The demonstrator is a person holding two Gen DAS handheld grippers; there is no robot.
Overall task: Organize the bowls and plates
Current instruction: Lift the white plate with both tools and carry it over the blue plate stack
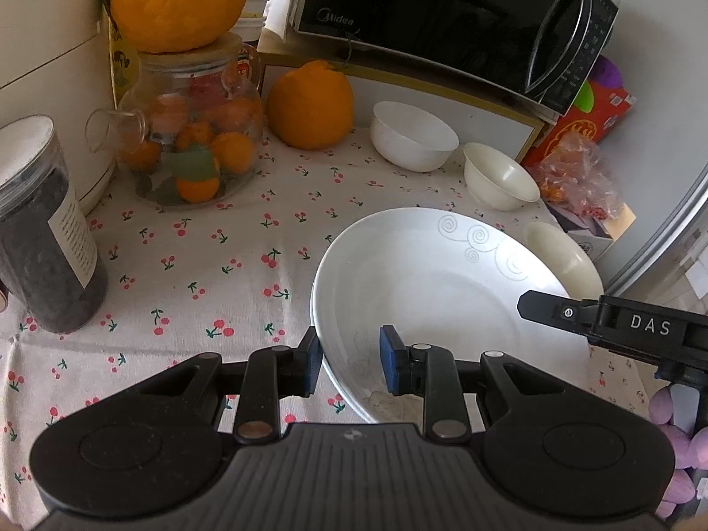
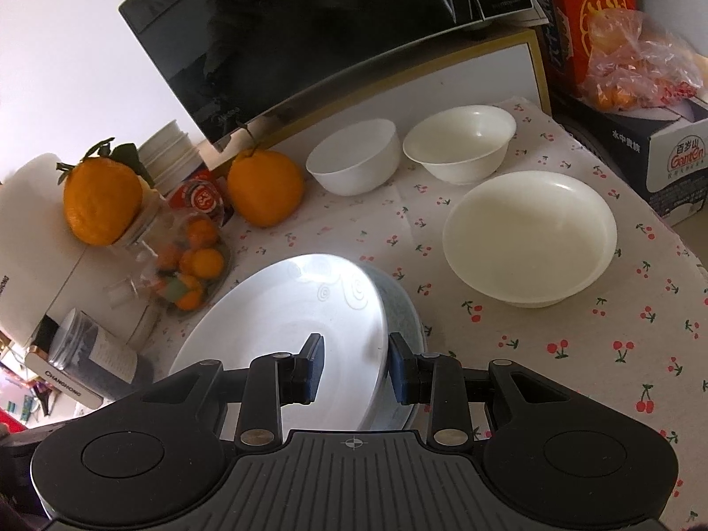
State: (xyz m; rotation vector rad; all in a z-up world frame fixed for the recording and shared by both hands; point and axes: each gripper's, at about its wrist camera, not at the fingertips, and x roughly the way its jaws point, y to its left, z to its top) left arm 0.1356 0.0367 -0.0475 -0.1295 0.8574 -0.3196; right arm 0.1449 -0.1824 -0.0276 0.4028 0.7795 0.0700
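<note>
Left wrist view: the left tongs (image 1: 349, 360) clamp the near rim of the white swirl-patterned plate (image 1: 433, 278), which sits in front of the microwave (image 1: 442, 13) on the cherry-print table (image 1: 199, 274). Two white bowls (image 1: 413, 135) stand between plate and microwave.

Right wrist view: the right tongs (image 2: 355, 369) grip the same plate's opposite rim; a cream dish (image 2: 531, 234) lies right of it.
</note>
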